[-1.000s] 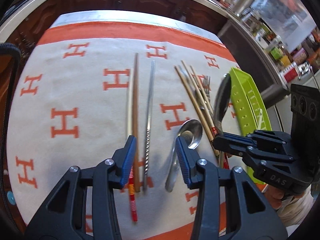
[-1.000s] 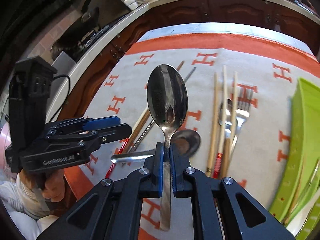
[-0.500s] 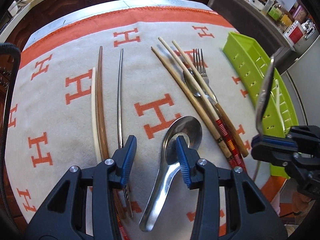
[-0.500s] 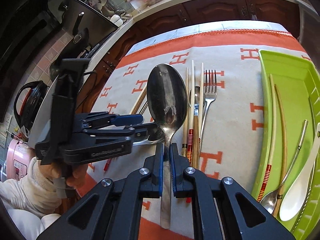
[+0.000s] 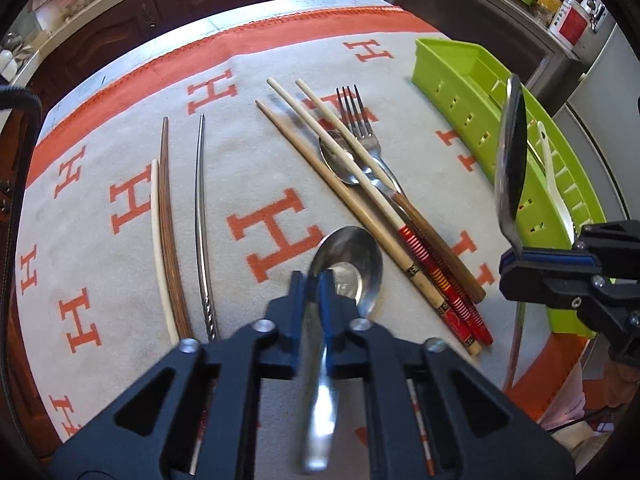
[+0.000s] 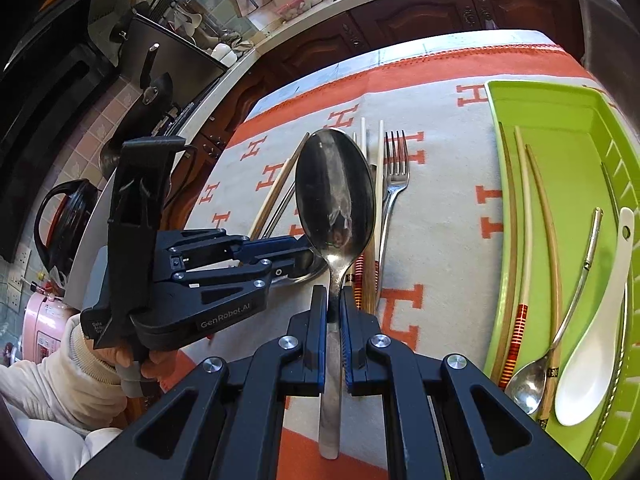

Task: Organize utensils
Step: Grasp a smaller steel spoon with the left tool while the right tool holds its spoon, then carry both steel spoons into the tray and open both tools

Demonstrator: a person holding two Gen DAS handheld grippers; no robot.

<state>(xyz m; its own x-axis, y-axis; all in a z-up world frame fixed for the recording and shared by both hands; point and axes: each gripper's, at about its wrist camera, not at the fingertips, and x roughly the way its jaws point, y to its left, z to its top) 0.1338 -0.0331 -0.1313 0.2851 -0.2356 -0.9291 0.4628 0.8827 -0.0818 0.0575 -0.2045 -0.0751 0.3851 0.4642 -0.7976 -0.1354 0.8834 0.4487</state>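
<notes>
Between the left gripper's point(image 5: 310, 280) fingers, a shiny steel spoon point(image 5: 352, 268), handle blurred.

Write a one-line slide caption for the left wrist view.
Left gripper clamps a metal soup spoon on the H-patterned cloth, chopsticks either side.

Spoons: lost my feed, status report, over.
Left gripper just closed on steel ladle spoon. Right gripper shut on big spoon, raised. Green tray unobstructed.
</notes>
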